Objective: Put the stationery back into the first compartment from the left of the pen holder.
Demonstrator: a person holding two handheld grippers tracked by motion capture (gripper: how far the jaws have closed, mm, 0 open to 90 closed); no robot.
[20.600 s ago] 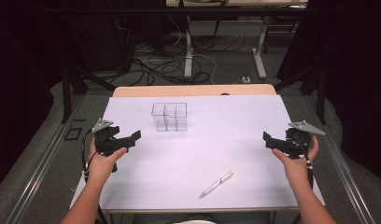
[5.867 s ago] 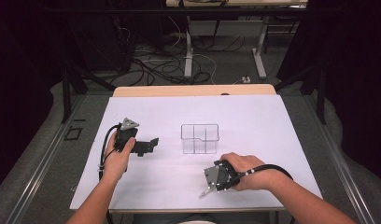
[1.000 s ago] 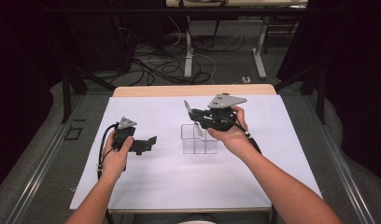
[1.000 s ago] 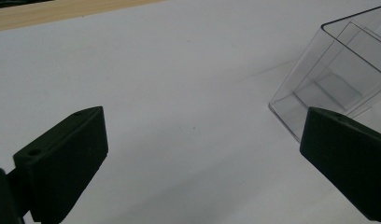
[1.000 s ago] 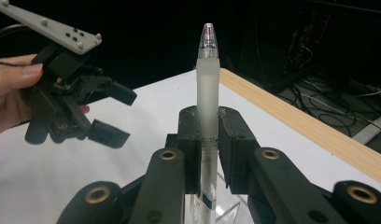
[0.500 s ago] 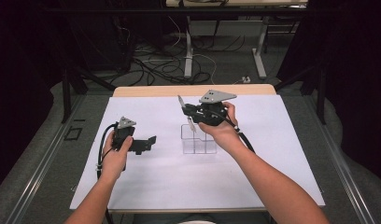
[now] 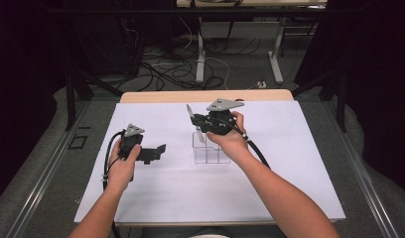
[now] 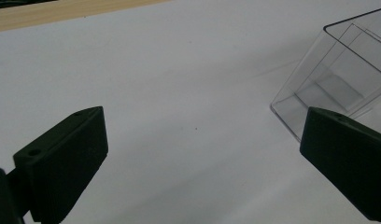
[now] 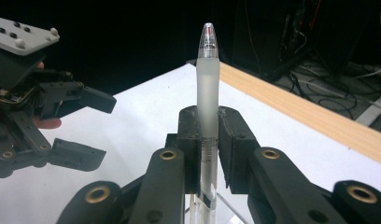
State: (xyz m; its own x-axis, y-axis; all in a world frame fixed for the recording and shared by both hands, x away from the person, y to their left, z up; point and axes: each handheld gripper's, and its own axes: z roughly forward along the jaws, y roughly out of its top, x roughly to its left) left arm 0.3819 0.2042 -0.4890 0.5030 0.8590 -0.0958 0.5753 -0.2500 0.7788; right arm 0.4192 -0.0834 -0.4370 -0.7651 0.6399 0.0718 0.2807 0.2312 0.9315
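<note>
Here, the right gripper clenches a pen upright over the clear box at mid-table, forearm reaching far and leftward; the left gripper rests left of the box, jaws wide, nothing between them.

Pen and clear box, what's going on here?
A person works at the white table with a gripper in each hand. The right gripper is shut on a frosted pen, holding it roughly upright just above the clear plastic organizer, apparently about to put it into a compartment. The left gripper rests on the table beside the organizer, jaws open and empty.
</note>
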